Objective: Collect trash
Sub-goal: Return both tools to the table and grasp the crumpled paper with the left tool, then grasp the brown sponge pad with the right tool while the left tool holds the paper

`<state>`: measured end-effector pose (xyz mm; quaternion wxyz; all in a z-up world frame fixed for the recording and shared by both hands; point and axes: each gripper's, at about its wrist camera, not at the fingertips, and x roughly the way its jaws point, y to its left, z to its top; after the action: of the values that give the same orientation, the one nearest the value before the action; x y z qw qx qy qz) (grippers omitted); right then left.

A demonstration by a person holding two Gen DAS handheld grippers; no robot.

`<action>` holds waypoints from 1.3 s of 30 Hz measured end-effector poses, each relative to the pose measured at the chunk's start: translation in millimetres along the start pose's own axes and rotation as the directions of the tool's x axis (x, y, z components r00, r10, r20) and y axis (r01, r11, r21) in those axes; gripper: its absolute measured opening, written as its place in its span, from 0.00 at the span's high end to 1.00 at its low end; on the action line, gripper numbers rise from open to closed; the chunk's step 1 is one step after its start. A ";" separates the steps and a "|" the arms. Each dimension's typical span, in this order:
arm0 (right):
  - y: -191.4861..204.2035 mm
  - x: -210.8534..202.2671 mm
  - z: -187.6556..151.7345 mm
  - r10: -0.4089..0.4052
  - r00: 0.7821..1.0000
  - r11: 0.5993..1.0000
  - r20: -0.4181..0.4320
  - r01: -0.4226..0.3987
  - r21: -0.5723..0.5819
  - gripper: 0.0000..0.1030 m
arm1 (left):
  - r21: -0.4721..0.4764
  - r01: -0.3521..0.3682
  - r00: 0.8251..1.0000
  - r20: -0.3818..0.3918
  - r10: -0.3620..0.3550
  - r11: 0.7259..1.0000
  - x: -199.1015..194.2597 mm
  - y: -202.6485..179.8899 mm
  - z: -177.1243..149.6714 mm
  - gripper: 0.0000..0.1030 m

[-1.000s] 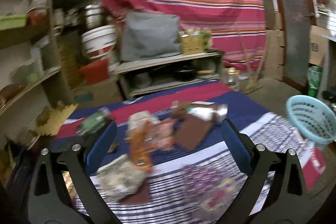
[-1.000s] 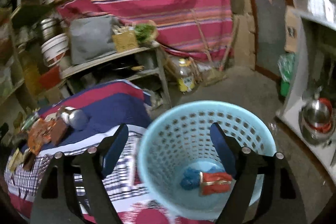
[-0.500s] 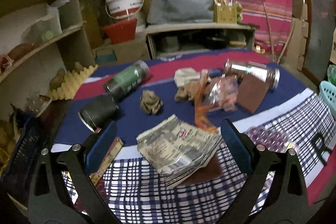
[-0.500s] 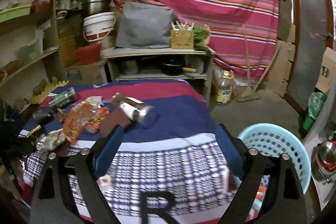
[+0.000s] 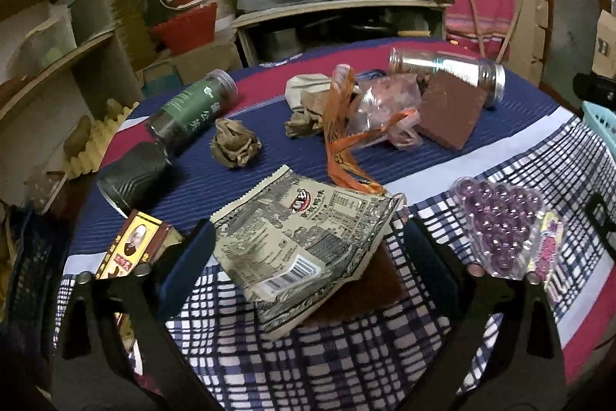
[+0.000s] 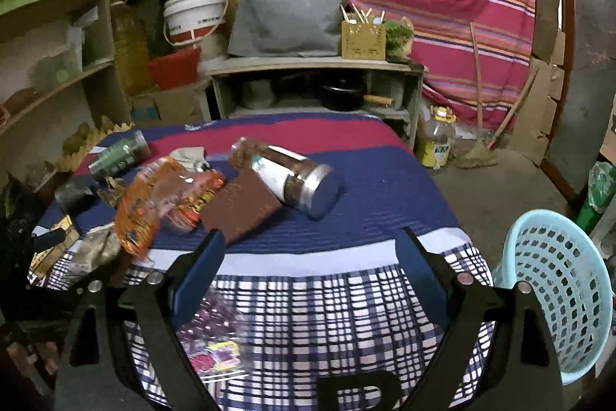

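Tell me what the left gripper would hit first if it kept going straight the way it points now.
Most likely the flattened beige printed snack wrapper lying on the checked cloth. It sits between the left gripper, whose jaws are closing without pressing it yet. Depth is hard to judge through the fisheye.

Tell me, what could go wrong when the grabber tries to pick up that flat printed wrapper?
1. The printed wrapper is flat and limp. The left gripper is closing around it and might just crumple or lose it.
2. A brown card lies under the wrapper and might get dragged along.
3. The silver-capped jar lies on its side, so a bump might roll it off the table. The blue basket stands on the floor beside the table, so carried trash could fall.
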<state>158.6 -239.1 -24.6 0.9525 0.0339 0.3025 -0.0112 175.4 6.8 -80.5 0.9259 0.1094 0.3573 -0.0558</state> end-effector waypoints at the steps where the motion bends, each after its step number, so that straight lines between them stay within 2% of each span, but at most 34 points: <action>1: -2.6 0.9 0.4 -0.002 1.000 1.000 -0.003 0.002 0.005 0.14 | 0.001 0.003 1.000 -0.011 -0.003 1.000 2.7 -0.6 0.9 0.22; 3: -8.1 1.7 0.9 0.000 1.000 1.000 -0.004 0.000 0.021 0.14 | -0.002 0.017 0.999 -0.039 -0.017 1.000 9.7 0.3 0.8 0.35; 4: -10.0 2.2 1.6 0.002 1.000 1.000 -0.006 -0.002 0.027 0.14 | -0.004 0.018 0.999 -0.042 -0.018 1.000 11.0 0.7 0.5 0.36; 8: -13.0 5.6 3.0 -0.012 1.000 1.000 -0.007 0.012 0.025 0.14 | -0.019 0.018 0.999 -0.033 -0.019 1.000 8.4 8.2 5.6 0.57; 10: -12.8 6.4 3.0 -0.007 1.000 1.000 -0.011 0.007 0.027 0.14 | -0.040 0.028 0.999 -0.023 -0.028 0.999 4.9 14.0 8.3 0.60; 17: 0.1 9.6 -1.2 0.006 1.000 1.000 -0.026 -0.006 -0.008 0.14 | -0.057 -0.006 1.000 0.015 0.007 0.998 -5.8 26.5 16.4 0.84; 20: 12.8 14.7 -6.7 0.003 0.999 0.999 -0.045 -0.005 -0.048 0.14 | -0.066 -0.027 0.999 0.043 0.030 0.997 -12.1 32.6 20.7 0.91; 26: 32.0 17.6 -12.9 0.010 0.998 0.996 -0.057 -0.015 -0.088 0.14 | -0.137 -0.059 0.989 0.128 0.077 0.989 -33.8 54.1 33.4 0.96; 31: 43.2 30.3 -5.2 0.015 0.998 0.995 -0.066 -0.021 -0.094 0.14 | -0.167 -0.082 0.969 0.217 0.118 0.983 -47.6 63.5 57.8 0.98; 34: 50.1 43.4 -0.6 0.035 0.996 0.996 -0.086 -0.042 -0.082 0.14 | -0.192 -0.052 0.964 0.246 0.100 0.980 -53.6 69.0 65.0 0.98; 39: 66.2 82.7 2.7 0.007 0.990 0.990 -0.141 -0.027 -0.136 0.12 | -0.205 -0.070 0.958 0.259 0.123 0.976 -57.2 74.8 68.1 0.98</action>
<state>230.5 -173.3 -66.3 0.9290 -0.0286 0.3684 0.0202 191.0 64.2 19.3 0.9737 0.0277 0.2257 0.0102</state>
